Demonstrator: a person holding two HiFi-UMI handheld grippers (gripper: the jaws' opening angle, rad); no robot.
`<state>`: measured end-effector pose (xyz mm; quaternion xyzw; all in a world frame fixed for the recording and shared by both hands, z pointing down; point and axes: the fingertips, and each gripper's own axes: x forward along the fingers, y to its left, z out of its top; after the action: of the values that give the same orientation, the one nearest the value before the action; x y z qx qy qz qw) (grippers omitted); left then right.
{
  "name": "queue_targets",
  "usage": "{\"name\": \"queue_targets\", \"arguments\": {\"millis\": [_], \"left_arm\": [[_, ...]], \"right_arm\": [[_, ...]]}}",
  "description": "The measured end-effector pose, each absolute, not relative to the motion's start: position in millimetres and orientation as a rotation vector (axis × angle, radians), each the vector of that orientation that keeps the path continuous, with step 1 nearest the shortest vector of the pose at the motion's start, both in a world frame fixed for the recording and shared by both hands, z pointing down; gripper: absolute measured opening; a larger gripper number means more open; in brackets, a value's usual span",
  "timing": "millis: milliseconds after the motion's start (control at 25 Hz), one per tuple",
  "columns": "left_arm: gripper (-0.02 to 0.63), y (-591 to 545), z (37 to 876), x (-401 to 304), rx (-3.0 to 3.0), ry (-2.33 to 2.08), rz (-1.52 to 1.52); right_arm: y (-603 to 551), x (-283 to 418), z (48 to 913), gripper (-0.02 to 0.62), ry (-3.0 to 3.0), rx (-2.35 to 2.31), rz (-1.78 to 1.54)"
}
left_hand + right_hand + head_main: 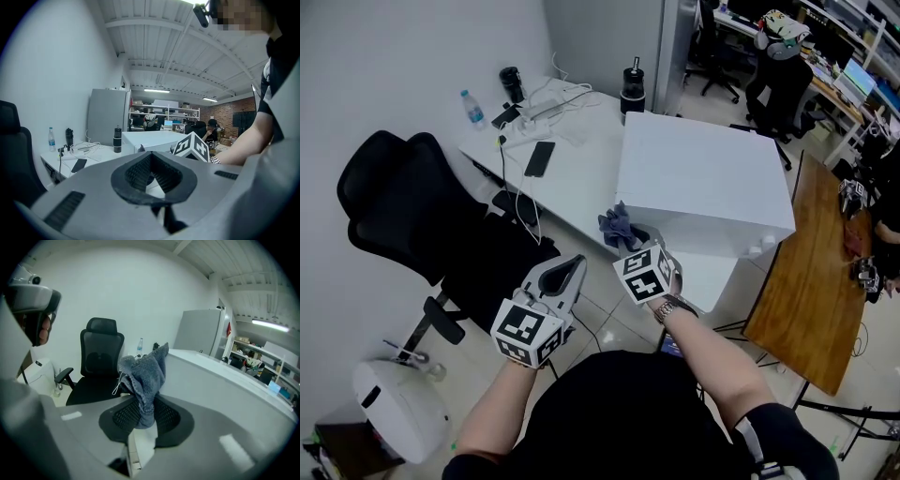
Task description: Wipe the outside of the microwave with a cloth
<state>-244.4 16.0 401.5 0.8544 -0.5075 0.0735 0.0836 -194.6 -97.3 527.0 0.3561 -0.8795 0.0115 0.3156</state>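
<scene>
Right hand-held gripper [143, 417] clamps the grey cloth [144, 373], left hand-held gripper [153, 174] is closed and empty; microwave [703, 173] sits on the counter [577, 173] just ahead, so press the cloth flat and overlap strokes.

The cloth [143, 376] is grey-blue terry, its nap rough and fuzzy, with a thin cord loop at one edge. The microwave [703, 178] looks white, smooth and matt, much like the desk [581, 173]. The left gripper [151, 161] and right gripper [143, 411] are matt grey plastic with black ribbed pads [133, 173]. The side table [811, 272] is brown wood with a soft sheen. The chair [403, 197] looks like matt black fabric; the floor [609, 314] is smooth pale tile
</scene>
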Motion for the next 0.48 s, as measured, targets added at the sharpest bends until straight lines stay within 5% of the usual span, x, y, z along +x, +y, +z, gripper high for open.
{"name": "queue_targets", "arguments": {"millis": [480], "left_arm": [[0.005,9.4,411.1,-222.1,2.573,-1.419,0.242]], "right_arm": [[-105.1,-150.2,533.8,0.07,-2.263,1.045,0.097]]}}
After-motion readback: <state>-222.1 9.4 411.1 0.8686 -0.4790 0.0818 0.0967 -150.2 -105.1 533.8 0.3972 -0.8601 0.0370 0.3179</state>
